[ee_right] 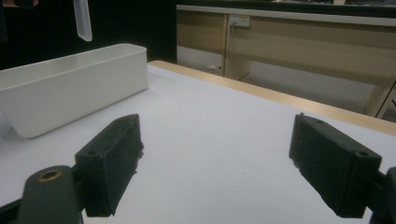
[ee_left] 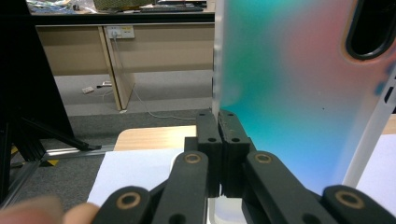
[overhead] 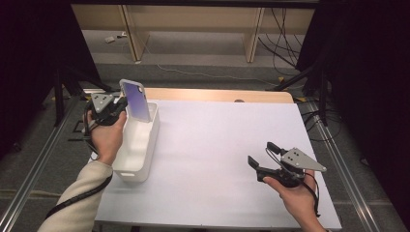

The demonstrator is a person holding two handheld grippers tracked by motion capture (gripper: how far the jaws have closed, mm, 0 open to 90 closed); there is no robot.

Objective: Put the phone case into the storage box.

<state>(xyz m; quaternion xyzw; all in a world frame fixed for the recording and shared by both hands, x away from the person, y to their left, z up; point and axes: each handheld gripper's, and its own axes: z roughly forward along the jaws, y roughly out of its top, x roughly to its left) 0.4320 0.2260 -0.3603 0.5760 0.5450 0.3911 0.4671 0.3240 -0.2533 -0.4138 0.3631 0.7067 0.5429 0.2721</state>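
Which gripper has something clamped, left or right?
The left gripper: jaws shut on the edge of the phone case, held upright over the white bin. The right gripper is open, nothing between its jaws.

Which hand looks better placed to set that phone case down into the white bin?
The left. Its gripper already pinches the phone case above the white bin; the right gripper waits open, far across the table.

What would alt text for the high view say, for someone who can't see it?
The left gripper holds a phone case by its edge above the far end of a white bin on a white table. The right gripper hovers open over the table's near right, nothing between its jaws.
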